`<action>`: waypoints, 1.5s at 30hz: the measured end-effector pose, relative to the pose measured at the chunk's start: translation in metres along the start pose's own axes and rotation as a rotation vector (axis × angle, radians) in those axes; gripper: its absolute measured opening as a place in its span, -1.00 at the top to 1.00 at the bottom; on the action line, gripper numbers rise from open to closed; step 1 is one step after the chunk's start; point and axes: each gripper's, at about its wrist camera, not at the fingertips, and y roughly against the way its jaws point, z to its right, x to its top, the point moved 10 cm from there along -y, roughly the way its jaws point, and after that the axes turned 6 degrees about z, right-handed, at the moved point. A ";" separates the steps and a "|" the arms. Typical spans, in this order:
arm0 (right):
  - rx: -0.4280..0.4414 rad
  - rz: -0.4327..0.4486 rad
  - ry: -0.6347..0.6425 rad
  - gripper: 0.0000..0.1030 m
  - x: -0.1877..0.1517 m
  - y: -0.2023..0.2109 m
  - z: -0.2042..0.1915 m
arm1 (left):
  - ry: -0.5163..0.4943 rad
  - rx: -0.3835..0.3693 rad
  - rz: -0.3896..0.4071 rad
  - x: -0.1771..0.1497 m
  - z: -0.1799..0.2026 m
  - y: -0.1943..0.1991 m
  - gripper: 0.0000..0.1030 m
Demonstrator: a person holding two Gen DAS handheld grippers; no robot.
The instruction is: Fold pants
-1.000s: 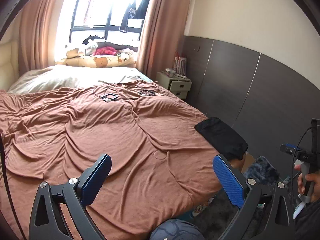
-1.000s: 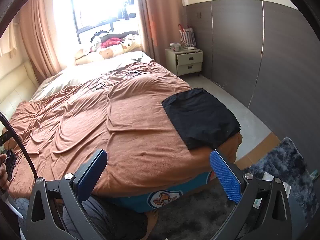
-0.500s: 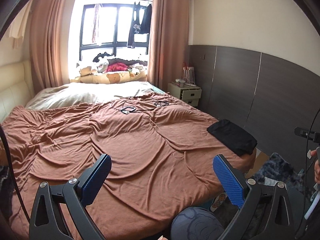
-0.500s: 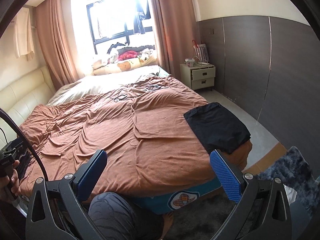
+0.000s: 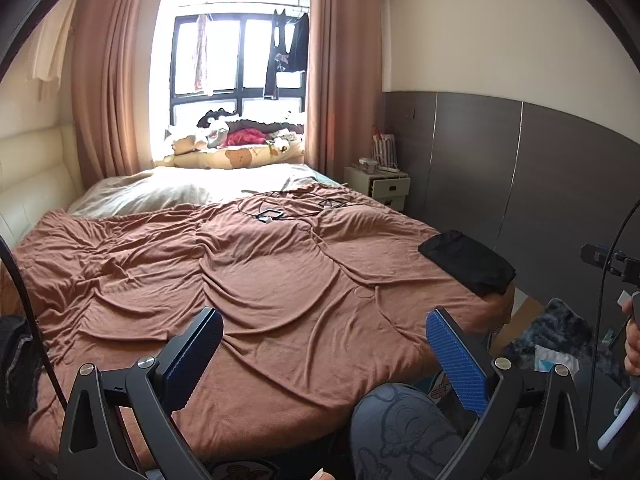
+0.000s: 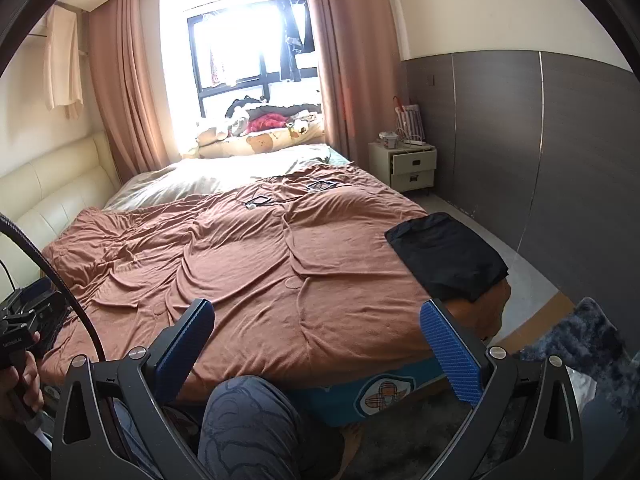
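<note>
While the black pants (image 6: 446,256) lay in a compact, flat bundle on the brown blanket (image 6: 260,264) at the bed's near right corner, neither tool was anywhere close to them, so the step in hand looked like a pause with the fold apparently finished, or else a fresh approach not yet begun. The left gripper (image 5: 324,354) hung above the bed's foot with its jaws spread wide and nothing between the blue pads. The right gripper (image 6: 316,346) was equally wide and empty, held back over the person's knee (image 6: 244,424), well apart from the garment. If any tidying remained, the next move would call for carrying the right gripper forward and rightward to the bundle's near edge, which overhung the corner slightly, and pinching only cloth, not blanket.
</note>
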 end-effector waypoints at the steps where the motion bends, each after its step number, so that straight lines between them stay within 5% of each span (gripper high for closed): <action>1: -0.003 0.005 -0.002 -1.00 -0.003 0.001 -0.002 | 0.003 0.006 0.002 -0.002 -0.002 0.003 -0.99; 28: 0.051 -0.008 0.039 -1.00 -0.082 0.002 -0.062 | 0.115 0.074 0.014 -0.072 -0.032 0.054 -0.99; 45: 0.042 -0.004 0.067 -1.00 -0.101 -0.001 -0.086 | 0.118 0.107 0.034 -0.081 -0.041 0.062 -0.99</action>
